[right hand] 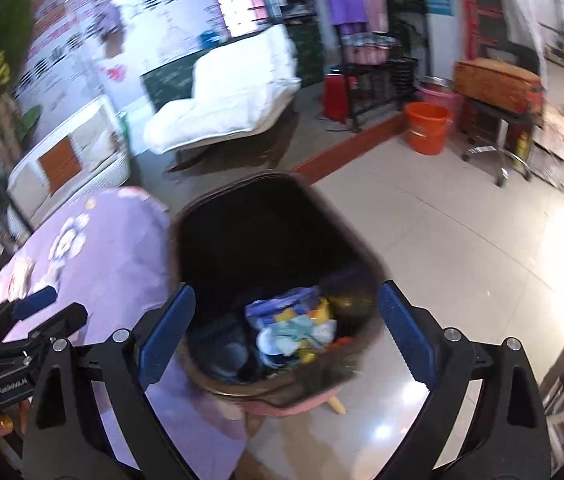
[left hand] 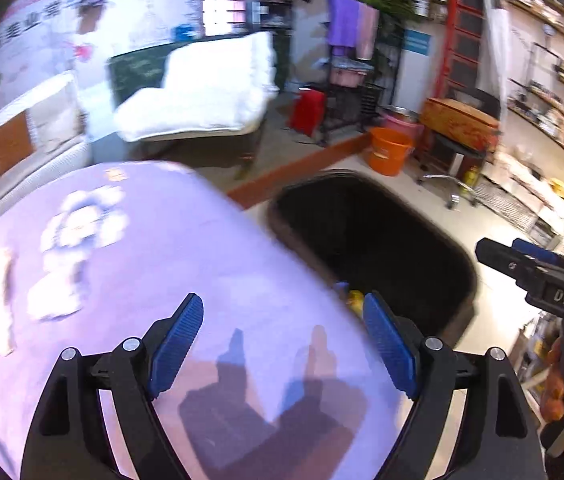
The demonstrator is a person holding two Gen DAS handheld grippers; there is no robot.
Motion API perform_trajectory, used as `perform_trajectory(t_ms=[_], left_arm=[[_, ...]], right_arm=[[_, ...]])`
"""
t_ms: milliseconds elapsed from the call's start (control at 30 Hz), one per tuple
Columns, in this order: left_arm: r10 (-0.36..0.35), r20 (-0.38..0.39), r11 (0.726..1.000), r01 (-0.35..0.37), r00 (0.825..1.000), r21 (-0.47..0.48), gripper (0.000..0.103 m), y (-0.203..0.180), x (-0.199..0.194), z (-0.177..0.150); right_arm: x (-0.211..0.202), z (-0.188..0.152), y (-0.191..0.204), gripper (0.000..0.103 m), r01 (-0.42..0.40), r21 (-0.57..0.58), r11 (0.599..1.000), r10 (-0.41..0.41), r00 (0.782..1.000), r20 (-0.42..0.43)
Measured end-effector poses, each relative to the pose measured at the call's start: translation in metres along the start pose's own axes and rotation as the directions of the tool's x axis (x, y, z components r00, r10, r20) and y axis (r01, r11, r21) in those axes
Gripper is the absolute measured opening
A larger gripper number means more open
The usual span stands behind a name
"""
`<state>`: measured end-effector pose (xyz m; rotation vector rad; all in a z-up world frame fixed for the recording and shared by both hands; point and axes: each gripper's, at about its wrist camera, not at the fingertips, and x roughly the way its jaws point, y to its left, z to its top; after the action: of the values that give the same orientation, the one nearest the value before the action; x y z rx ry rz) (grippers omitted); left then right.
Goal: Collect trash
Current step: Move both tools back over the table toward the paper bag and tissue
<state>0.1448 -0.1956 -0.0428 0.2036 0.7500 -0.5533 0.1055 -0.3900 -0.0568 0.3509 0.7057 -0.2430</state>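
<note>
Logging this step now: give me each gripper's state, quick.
Left gripper: open, holding nothing, above the purple tablecloth.
Right gripper: open, holding nothing, above the trash bin.

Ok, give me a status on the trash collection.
Done: wrappers and scraps already lie in the black bin. In hand: nothing; the left gripper and right gripper are both open. Left: crumpled white scraps on the purple tablecloth.
</note>
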Motion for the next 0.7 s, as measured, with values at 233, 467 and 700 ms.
perform_trajectory(t_ms=[233,467,700], left_arm=[[0.146,-0.031,0.978,-0.148,0.989,-0.149,0.082,0.082,-0.024,-0.020],[0.320,-0.083,0.911,-0.330,0.944,-0.249,0.082,0.178,-0.047,-0.041],[0.358,-0.156,0.888,-0.387,0.921,-0.247,0.082,0.255,-0.028,-0.043]], right_arm=[[0.019,0.001,0.076,0.092,-0.153,-0.145,0.977,0.143,0.987,-0.078],[0.037,-0.005,0.156,0.092,-0.314,-0.277,0.908,0.265,0.943,-0.201],[0.064,-0.010,0.230,0.092,-0.401,-0.366,0.840,0.295,0.903,-0.313]])
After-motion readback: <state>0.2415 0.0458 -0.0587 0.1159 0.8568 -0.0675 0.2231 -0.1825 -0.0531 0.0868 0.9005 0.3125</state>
